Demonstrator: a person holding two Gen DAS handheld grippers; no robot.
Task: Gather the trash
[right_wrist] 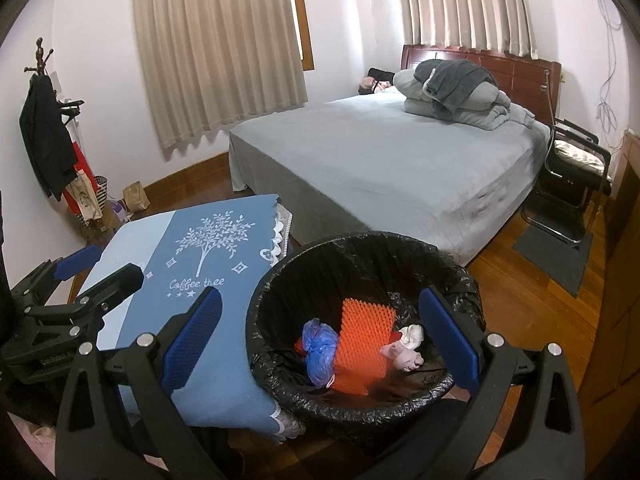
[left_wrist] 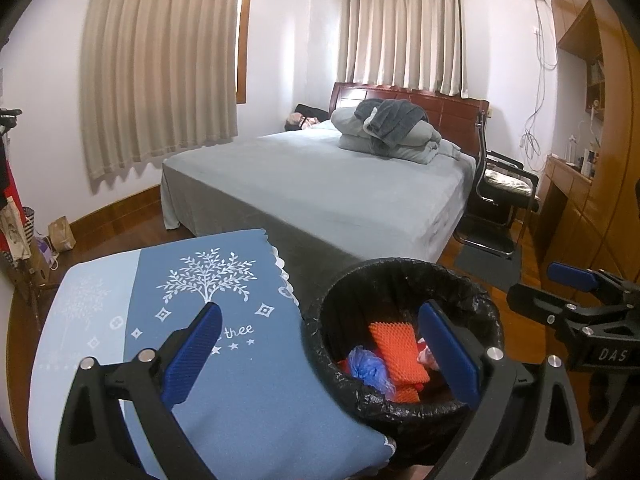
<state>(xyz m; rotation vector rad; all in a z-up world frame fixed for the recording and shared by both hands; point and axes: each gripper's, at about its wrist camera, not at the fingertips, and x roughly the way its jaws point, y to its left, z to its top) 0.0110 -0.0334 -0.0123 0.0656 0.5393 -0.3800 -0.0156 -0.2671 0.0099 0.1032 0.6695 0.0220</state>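
Although no loose trash could be found on the counter [right_wrist: 224, 364], the bed [right_wrist: 380, 168] or the visible floor [right_wrist: 532, 320], the bin [right_wrist: 280, 280] beside the counter already held several pieces: an orange mesh sheet [right_wrist: 362, 344], a knotted blue bag [right_wrist: 318, 350] and a crumpled pink-white wad [right_wrist: 406, 346]. The left hand-held gripper [left_wrist: 320, 354] was spread wide and held nothing, one finger over the counter's blue cloth [right_wrist: 192, 248], the other over the bin. The right hand-held gripper [right_wrist: 320, 348] was likewise spread and empty above the bin opening. On this evidence, collection appeared largely or wholly complete. Ground near the coat stand [right_wrist: 40, 64] and under the chair [right_wrist: 576, 176] was too small to clear with confidence. The bin's black liner [right_wrist: 464, 284] was not yet tied off.
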